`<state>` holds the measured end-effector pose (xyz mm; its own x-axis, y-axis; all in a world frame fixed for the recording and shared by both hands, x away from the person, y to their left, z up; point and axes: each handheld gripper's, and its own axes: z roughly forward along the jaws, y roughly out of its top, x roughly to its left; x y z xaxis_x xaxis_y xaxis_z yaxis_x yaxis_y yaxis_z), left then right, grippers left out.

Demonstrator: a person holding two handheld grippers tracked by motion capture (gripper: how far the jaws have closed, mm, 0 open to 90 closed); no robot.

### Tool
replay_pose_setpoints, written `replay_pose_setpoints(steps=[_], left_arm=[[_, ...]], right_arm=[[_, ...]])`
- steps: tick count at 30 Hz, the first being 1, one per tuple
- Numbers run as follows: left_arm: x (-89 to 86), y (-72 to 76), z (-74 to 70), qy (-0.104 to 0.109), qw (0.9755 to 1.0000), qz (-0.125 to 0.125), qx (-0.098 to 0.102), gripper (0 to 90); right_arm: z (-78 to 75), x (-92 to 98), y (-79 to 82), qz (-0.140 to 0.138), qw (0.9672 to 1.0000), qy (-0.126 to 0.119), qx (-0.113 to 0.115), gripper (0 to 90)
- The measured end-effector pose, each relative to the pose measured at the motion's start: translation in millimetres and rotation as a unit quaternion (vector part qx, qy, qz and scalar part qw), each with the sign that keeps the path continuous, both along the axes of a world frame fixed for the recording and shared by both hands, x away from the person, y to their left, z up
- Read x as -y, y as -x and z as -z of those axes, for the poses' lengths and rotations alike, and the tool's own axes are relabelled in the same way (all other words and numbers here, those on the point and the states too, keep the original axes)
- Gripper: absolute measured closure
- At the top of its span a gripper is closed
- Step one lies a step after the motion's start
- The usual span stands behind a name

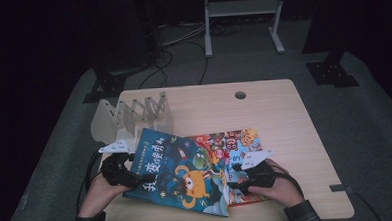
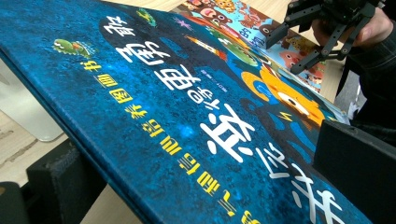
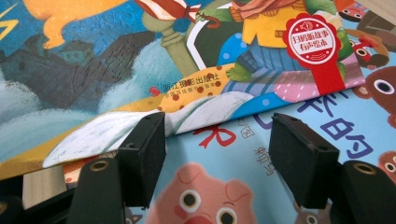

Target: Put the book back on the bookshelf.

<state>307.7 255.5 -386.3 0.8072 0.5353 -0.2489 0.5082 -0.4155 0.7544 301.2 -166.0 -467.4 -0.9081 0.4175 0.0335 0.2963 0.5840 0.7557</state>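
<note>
Risk first: blue book (image 1: 179,174) is pinched at its left edge by the left gripper (image 1: 132,179), jaws clamped on the cover, one pad above and one below in the left gripper view. Book is tilted, left edge lifted off the table (image 1: 284,106), right part lying across the other books (image 1: 235,144) underneath.

Right gripper (image 1: 237,185) sits at the stack's right front corner. Its jaws stand spread with nothing between the pads; in the right gripper view they straddle the light-blue pig book (image 3: 205,196) just below the blue book's edge (image 3: 154,116), not pinching either.

What could go wrong, as I judge it:
- Single-edge pinch on a wide hardcover. Weight hangs far from the pads, so the book could pivot or slip out if lifted higher.
- Blue book dragging over the lower books could shove them toward the front table edge; right gripper is not holding them down.
- Right jaws are open close to two overlapping edges. Closing now could catch the wrong book, or both covers at once.
- A thin paper edge curls up near the right jaws; a close there could crease or tear it.
- Rack (image 1: 134,115) stands just behind the left gripper. A fast swing of the lifted book could knock it; it looks light.

Can't tell how deep the left pads reach onto the cover, so grip margin is unknown.
</note>
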Motion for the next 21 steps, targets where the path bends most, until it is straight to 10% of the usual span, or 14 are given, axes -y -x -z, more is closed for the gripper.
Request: replay_pose_setpoints(steps=[21], left_arm=[[18.2, -20.5, -46.1, -0.034, 0.9985, 0.042, 0.007, 0.4]], right_arm=[[-3.0, -10.7, 5.7, -0.002, 0.9999, 0.014, -0.006, 35.2]])
